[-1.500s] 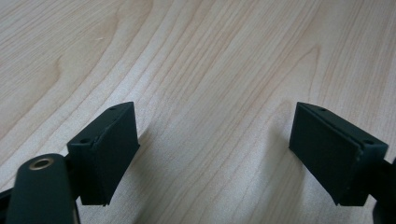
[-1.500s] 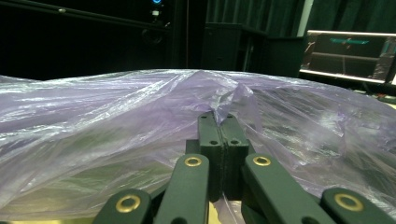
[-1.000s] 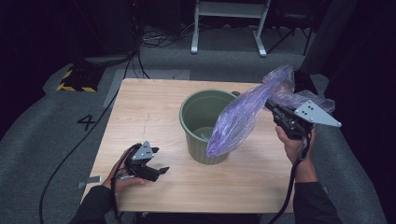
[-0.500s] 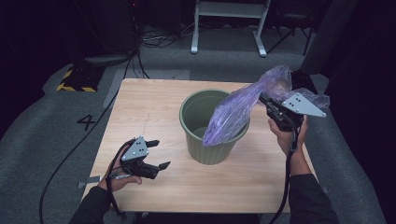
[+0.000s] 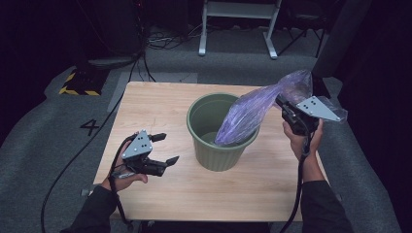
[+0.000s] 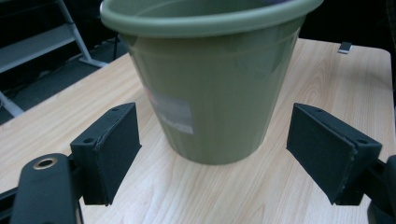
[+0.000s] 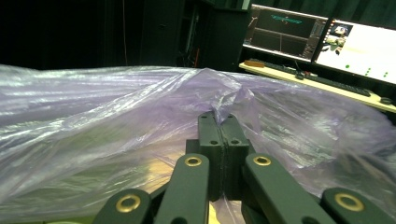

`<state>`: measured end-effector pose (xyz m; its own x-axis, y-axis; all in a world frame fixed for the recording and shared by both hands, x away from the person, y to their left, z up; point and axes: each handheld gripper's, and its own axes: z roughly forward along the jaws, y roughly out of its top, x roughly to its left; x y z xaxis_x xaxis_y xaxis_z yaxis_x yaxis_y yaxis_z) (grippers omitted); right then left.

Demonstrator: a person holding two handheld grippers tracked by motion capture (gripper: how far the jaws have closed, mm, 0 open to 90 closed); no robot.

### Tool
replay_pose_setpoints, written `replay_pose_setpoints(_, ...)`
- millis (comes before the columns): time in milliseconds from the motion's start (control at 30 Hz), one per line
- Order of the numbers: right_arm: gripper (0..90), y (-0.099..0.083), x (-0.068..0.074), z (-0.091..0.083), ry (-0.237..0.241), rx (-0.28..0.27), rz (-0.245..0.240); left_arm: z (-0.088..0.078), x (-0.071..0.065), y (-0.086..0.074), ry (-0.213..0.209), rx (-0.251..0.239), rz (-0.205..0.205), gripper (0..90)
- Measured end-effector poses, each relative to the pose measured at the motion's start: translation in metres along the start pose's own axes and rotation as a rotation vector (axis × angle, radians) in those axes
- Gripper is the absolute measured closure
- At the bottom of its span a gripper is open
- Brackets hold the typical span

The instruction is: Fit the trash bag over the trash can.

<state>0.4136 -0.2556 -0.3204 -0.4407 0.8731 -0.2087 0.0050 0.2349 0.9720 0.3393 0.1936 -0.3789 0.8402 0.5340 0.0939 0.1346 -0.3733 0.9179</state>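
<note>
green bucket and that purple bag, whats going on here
A person is working at a wooden table with a gripper in each hand. The right gripper is shut on a purple bag, whose lower end hangs inside the green bucket while the upper part sticks out over the rim. The left gripper is open, pointed at the bucket's side and not touching it.

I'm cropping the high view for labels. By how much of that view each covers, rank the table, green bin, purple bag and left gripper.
1. Table
2. Green bin
3. Purple bag, close to the bin, unsure
4. Left gripper
</note>
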Motion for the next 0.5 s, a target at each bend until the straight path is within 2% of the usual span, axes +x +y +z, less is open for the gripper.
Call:
replay_pose_setpoints(67, 89.7, -0.001, 0.001, 0.0, 0.003, 0.001, -0.003, 0.001, 0.001, 0.004, -0.002, -0.008, 0.002, 16.6)
replay_pose_setpoints(100, 89.7, -0.001, 0.001, 0.0, 0.02, -0.004, 0.002, 0.002, 0.001, 0.007, 0.006, -0.016, 0.009, 16.8)
replay_pose_setpoints(167, 89.7, -0.002, 0.006, -0.001, 0.036, -0.009, -0.018, 0.004, 0.002, 0.011, -0.013, -0.014, -0.003, 16.9)
replay_pose_setpoints(267, 89.6, -0.002, 0.014, -0.002, 0.051, -0.004, -0.059, 0.006, 0.001, 0.018, -0.006, -0.023, -0.004, 17.0)
replay_pose_setpoints(367, 89.4, -0.003, 0.023, -0.003, 0.07, -0.004, -0.098, 0.01, 0.0, 0.023, 0.003, -0.027, 0.019, 17.7)
replay_pose_setpoints(400, 89.3, -0.003, 0.026, -0.004, 0.077, -0.005, -0.109, 0.013, 0.001, 0.025, -0.01, -0.014, 0.012, 17.6)
replay_pose_setpoints(500, 88.8, -0.005, 0.032, -0.003, 0.107, -0.009, -0.118, 0.018, 0.002, 0.03, -0.013, -0.021, 0.002, 17.3)
